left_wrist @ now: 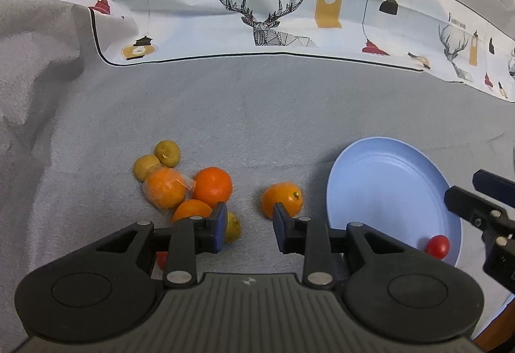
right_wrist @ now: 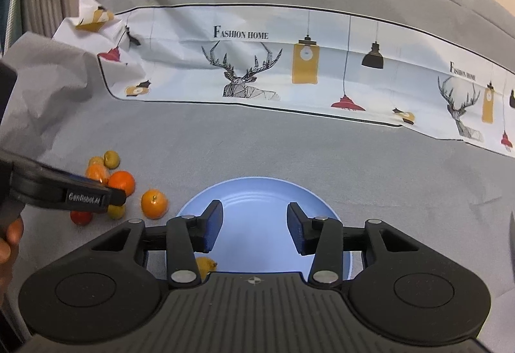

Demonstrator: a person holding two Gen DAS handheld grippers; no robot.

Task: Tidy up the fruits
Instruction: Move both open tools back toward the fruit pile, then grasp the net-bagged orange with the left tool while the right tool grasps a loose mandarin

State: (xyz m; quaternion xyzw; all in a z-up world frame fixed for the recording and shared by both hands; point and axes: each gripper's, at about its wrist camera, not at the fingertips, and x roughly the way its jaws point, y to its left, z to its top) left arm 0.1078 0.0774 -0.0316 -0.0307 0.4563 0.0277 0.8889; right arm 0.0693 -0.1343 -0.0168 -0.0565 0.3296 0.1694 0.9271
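A light blue plate (left_wrist: 379, 179) lies on the grey cloth at the right; it holds a small red tomato (left_wrist: 437, 246). In the right wrist view the plate (right_wrist: 257, 192) sits right under my open, empty right gripper (right_wrist: 254, 230), with a small yellow fruit (right_wrist: 206, 266) at its near left edge. Left of the plate lie oranges (left_wrist: 212, 187), one wrapped in plastic (left_wrist: 164, 187), a lone orange (left_wrist: 282, 199) and small yellow-green fruits (left_wrist: 167, 154). My left gripper (left_wrist: 248, 229) is open and empty, hovering just before the pile and the lone orange.
A white printed cloth (left_wrist: 257, 8) with deer and lamps runs across the back. The grey cloth (left_wrist: 257, 114) is wrinkled at the left. The right gripper's body (left_wrist: 482, 211) shows at the right edge. A red tomato (right_wrist: 80, 217) lies by the pile.
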